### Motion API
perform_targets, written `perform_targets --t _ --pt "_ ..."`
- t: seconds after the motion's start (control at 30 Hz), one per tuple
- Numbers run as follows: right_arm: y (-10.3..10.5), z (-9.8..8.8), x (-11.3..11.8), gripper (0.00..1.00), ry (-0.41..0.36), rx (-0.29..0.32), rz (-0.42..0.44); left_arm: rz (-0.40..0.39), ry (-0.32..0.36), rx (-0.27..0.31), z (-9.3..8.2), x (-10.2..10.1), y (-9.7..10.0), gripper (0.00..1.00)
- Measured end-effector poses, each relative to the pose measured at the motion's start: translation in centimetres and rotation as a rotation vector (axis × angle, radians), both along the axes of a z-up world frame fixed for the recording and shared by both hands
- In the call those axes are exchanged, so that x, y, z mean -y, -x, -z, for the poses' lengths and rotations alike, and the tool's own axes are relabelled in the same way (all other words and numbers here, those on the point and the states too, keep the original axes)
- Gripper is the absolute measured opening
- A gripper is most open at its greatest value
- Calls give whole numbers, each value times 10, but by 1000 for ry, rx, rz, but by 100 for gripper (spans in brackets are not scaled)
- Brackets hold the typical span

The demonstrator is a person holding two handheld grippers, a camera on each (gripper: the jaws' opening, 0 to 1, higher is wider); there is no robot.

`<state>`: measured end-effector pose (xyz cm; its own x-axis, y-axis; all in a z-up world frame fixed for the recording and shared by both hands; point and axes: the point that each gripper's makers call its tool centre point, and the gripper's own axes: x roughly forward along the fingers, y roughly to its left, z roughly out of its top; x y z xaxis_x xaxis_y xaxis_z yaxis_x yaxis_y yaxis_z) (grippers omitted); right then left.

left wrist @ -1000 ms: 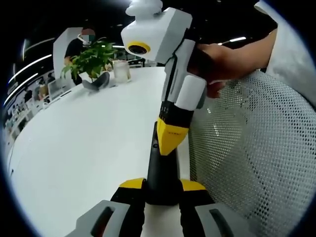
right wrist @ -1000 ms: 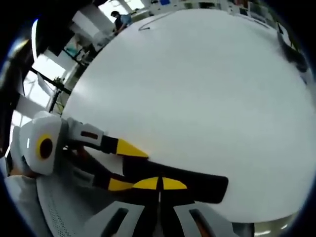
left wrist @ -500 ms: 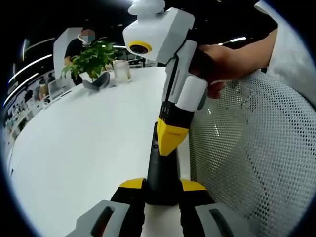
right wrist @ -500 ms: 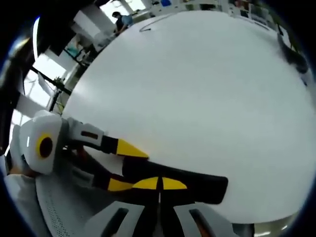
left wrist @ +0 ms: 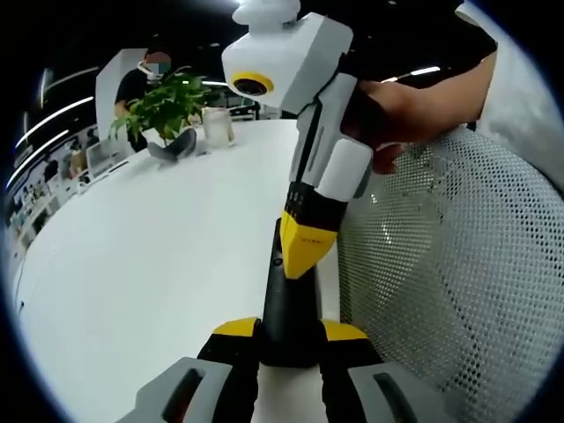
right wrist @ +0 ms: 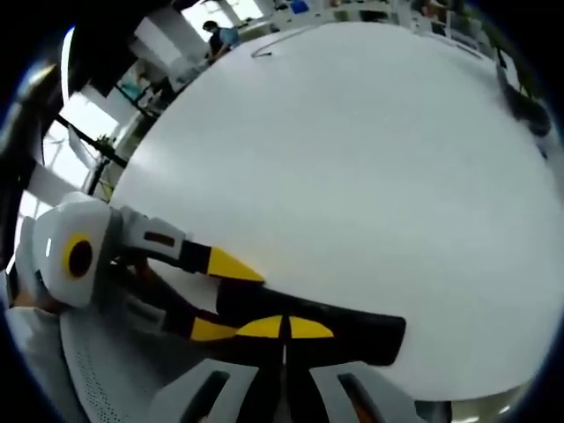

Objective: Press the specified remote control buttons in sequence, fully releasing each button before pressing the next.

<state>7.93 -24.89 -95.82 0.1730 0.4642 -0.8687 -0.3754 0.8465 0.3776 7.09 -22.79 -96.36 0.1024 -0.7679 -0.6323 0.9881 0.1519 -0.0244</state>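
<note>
Between my left tongs (left wrist: 289, 339) sits the near end of the black remote (left wrist: 291, 300), pinched tight; its long side runs straight away from them over the desk (left wrist: 150, 256); my right tongs (right wrist: 284, 328), pressed together, touch its top from above.

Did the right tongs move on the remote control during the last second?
No. In the left gripper view the right tongs sit at the same place on the remote control; only their upper body shifted slightly against the plant.
</note>
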Motion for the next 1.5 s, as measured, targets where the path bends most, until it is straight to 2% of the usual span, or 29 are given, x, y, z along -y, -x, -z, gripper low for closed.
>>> perform_targets --t 0.3,0.5,0.67,1.07,1.17,1.37,1.43,1.5 --pt "1 0 0 0 1 2 -9 4 -2 4 1 0 0 25" --pt "0 0 0 0 -37 -42 26 4 -1 4 1 0 1 25" --pt "2 -2 -1 0 -30 -44 13 5 -1 4 1 0 1 25" --pt "0 -8 -8 0 -83 -25 9 5 -1 4 1 1 0 25" --pt "2 -3 -9 0 -65 -34 -10 5 -1 4 0 1 0 25" --pt "1 -4 -9 0 -68 -15 -19 6 -1 4 0 1 0 25" --pt "2 1 -6 0 -35 -22 -25 6 -1 5 1 2 0 25" --pt "2 -1 -8 0 -52 -17 -23 6 -1 4 0 2 0 25"
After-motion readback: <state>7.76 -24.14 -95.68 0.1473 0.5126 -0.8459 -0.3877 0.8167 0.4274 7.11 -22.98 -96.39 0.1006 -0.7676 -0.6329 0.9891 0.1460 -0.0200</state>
